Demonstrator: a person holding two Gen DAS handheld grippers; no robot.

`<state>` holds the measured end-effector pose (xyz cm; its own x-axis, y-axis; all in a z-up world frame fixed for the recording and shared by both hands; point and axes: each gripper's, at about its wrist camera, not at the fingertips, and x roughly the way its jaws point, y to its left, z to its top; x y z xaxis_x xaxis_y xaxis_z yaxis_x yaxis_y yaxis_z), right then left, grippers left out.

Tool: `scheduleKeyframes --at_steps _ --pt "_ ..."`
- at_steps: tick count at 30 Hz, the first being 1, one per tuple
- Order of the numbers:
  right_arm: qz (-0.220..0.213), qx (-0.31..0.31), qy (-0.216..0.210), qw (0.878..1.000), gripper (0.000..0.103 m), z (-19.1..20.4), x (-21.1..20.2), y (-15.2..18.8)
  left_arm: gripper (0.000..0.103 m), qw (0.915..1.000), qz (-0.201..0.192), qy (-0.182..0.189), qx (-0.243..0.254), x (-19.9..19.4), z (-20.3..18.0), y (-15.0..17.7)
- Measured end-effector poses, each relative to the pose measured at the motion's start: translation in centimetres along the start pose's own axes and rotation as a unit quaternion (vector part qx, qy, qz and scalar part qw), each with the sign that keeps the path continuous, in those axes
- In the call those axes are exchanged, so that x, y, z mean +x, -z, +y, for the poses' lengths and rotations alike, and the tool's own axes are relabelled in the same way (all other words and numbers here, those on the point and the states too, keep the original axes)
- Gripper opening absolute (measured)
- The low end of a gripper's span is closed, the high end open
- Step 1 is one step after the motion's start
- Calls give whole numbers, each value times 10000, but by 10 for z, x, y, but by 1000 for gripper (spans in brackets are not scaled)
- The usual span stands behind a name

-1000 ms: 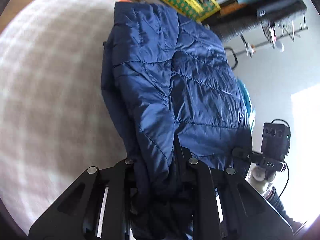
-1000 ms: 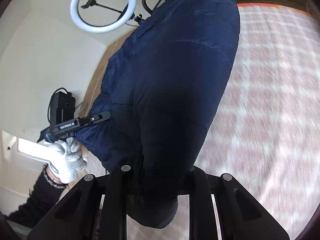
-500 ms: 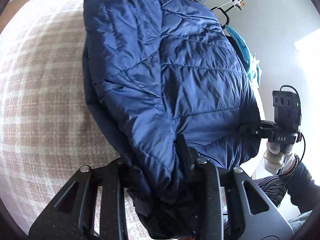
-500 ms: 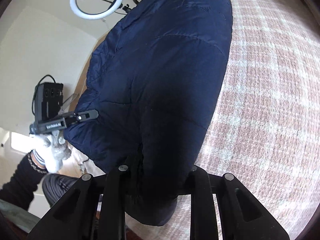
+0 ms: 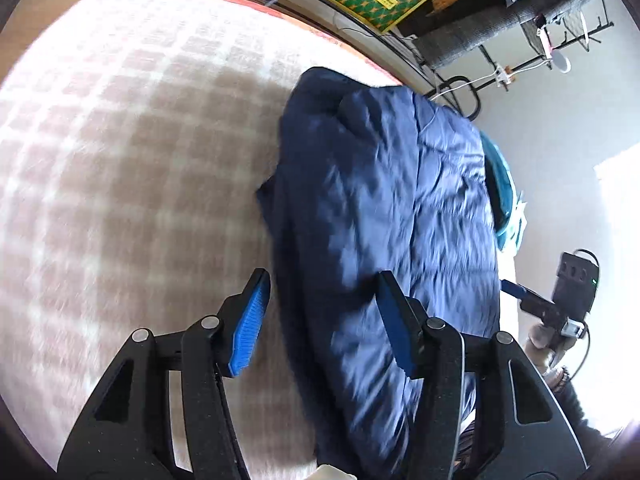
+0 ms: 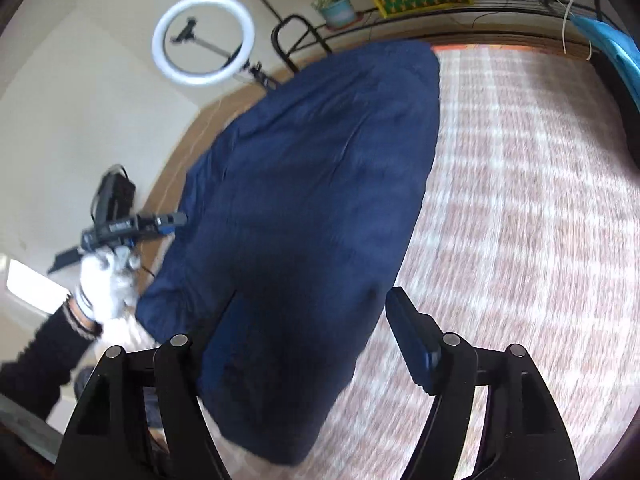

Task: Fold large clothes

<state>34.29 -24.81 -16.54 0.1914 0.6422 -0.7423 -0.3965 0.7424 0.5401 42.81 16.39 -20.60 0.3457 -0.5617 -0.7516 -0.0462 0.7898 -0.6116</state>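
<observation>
While the dark navy quilted puffer jacket (image 5: pixel 384 216) lies folded lengthwise on the pink-and-white checked bedspread (image 5: pixel 120 160), both grippers sit spread wide, gripping nothing. Left gripper (image 5: pixel 324 320): blue-padded fingers (image 5: pixel 250 320) parted, the jacket's near end running between them, closer to the right finger; left finger is over bare bedspread. Contact with fabric can't be confirmed, frame is blurred. Right gripper (image 6: pixel 304 332): jaws also parted, jacket's near end lying between them and covering most of the left finger; right finger is beside the jacket edge, over the bedspread. In the right wrist view the jacket (image 6: pixel 312 208) stretches away toward the bed's far edge, the gloved left hand (image 6: pixel 108 276) holding its tool just beside the jacket's left side. White ring light (image 6: pixel 204 40) stands beyond.
</observation>
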Motion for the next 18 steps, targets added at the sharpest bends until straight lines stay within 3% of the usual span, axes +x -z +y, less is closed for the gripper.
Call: scheduleKeyframes --at_steps 7,15,18 --pt "-5 442 -67 9990 74 -46 33 -35 61 9992 178 352 -10 40 2 -25" --pt "-112 864 -612 9943 80 -79 58 -36 61 9972 133 722 -117 54 14 -41" --pt "-250 909 -759 9927 80 -76 68 -35 61 9964 111 824 -170 57 15 -44"
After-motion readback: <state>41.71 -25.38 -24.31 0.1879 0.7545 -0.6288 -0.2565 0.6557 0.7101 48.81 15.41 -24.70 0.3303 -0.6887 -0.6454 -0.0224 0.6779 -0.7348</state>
